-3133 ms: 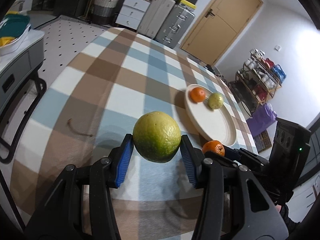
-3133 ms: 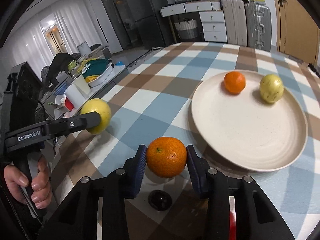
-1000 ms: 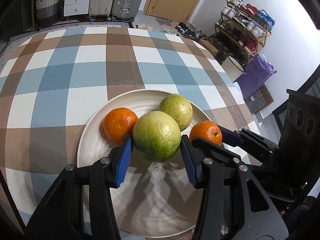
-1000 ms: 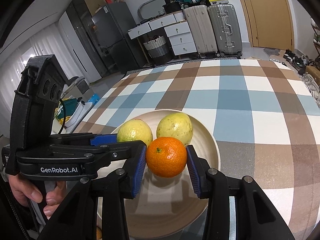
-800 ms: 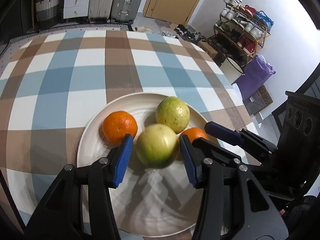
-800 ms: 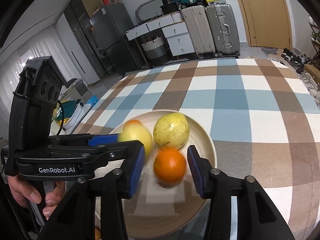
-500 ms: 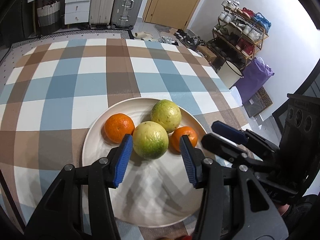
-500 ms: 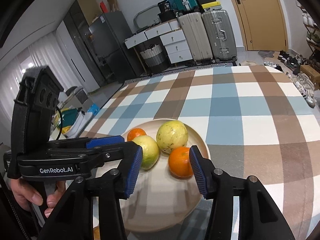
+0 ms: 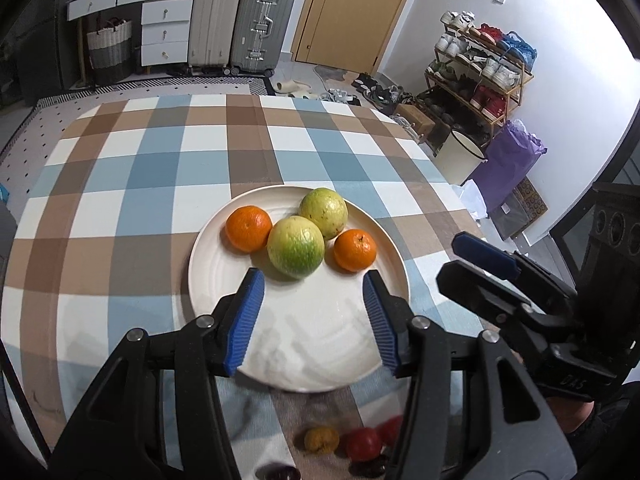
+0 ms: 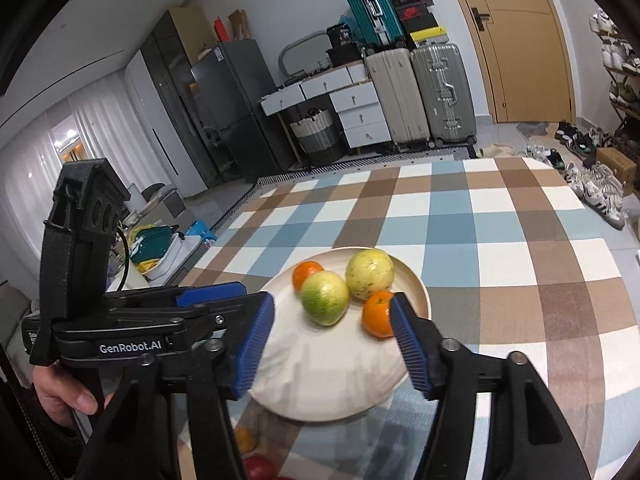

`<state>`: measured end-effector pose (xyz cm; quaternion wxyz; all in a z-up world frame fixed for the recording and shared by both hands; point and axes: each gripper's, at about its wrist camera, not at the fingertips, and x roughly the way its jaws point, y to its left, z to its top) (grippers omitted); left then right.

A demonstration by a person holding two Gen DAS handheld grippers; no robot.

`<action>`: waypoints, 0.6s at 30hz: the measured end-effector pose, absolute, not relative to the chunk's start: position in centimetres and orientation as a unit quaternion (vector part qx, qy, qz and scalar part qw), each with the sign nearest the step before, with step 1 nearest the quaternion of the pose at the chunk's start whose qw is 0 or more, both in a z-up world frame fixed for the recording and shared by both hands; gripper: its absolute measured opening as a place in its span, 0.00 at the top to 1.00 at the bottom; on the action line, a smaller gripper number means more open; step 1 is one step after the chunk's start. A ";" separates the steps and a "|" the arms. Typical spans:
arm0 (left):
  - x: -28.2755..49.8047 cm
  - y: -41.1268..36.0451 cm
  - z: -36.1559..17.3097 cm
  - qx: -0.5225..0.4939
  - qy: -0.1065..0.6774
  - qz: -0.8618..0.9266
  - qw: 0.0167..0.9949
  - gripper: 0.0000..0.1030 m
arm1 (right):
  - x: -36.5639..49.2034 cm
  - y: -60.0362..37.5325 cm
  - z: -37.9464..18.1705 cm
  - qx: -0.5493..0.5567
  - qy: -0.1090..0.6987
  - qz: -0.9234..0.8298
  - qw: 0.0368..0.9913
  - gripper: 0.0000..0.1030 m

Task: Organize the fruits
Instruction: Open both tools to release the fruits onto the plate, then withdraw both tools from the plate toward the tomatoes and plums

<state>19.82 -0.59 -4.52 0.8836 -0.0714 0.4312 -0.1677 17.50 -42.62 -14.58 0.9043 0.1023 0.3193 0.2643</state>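
Note:
A cream plate [image 9: 320,344] [image 10: 320,376] on the checked tablecloth holds a green-yellow fruit [image 9: 295,247] [image 10: 325,298], a yellow-green fruit [image 9: 323,207] [image 10: 369,269] and two oranges: one on the left [image 9: 248,228] [image 10: 306,273], one on the right [image 9: 355,250] [image 10: 377,314]. My left gripper [image 9: 312,312] is open and empty above the plate's near half. My right gripper [image 10: 332,340] is open and empty beside it; it also shows in the left wrist view [image 9: 484,258].
Small red [image 9: 362,442] and yellow [image 9: 320,438] fruits lie on the cloth near the table's front edge, below the grippers. Suitcases [image 9: 262,24], drawers and a shoe rack [image 9: 480,72] stand beyond the table.
Both grippers opened and dropped their fruits, the green-yellow fruit and an orange, onto the plate. Both have since pulled back and up from the plate.

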 end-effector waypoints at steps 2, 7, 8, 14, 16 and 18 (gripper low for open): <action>18.8 -0.4 -4.2 -0.070 0.426 -0.165 0.887 0.47 | 16.6 -42.6 -14.2 0.101 0.312 0.266 0.906 0.36; 16.1 0.2 -3.3 -0.068 0.414 -0.162 0.893 0.42 | 14.4 -42.7 -13.4 0.100 0.300 0.267 0.910 0.27; 15.3 0.3 -3.1 -0.064 0.409 -0.162 0.896 0.41 | 13.8 -42.7 -13.3 0.098 0.296 0.267 0.912 0.25; 12.4 1.1 -2.4 -0.068 0.393 -0.150 0.905 0.28 | 11.5 -42.7 -12.7 0.094 0.279 0.269 0.917 0.18; 11.3 1.5 -2.4 -0.072 0.388 -0.145 0.907 0.25 | 10.6 -42.7 -12.5 0.095 0.276 0.270 0.918 0.16; 10.5 1.7 -2.4 -0.073 0.388 -0.141 0.908 0.24 | 9.9 -42.8 -12.5 0.094 0.273 0.270 0.918 0.14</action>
